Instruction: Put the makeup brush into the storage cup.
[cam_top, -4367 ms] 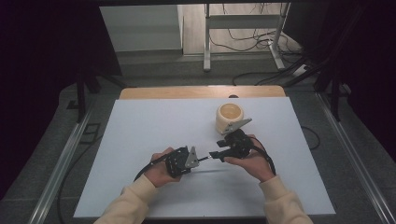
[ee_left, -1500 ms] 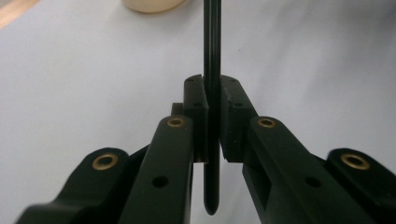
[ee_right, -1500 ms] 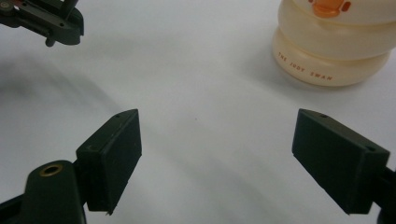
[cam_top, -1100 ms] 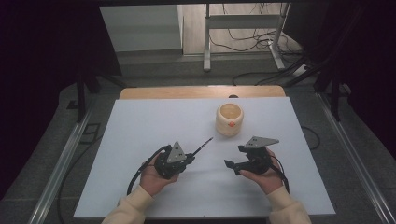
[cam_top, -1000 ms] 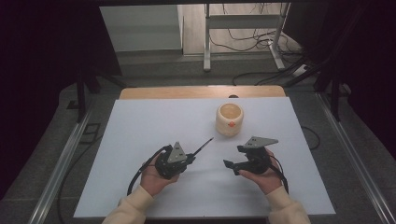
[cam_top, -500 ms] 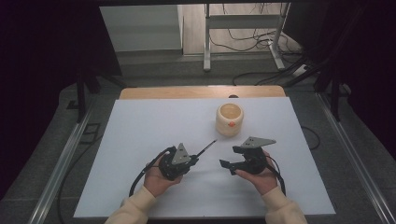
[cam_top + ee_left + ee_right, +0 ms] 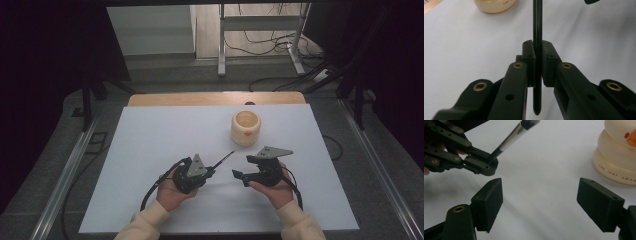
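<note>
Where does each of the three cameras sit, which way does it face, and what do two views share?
High view: above the near edge, facing forward and down on the white table; both forearms, left gripper, right gripper.
Left gripper view: on that gripper, along jaws clamping a thin black brush.
Right gripper view: along its open jaws, toward the left gripper.
Shared: the cream ribbed cup.

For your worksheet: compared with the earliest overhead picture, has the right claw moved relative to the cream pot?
Yes. The right claw has drawn back from the cream pot toward the table's near edge; it now hovers open and apart from it.
</note>
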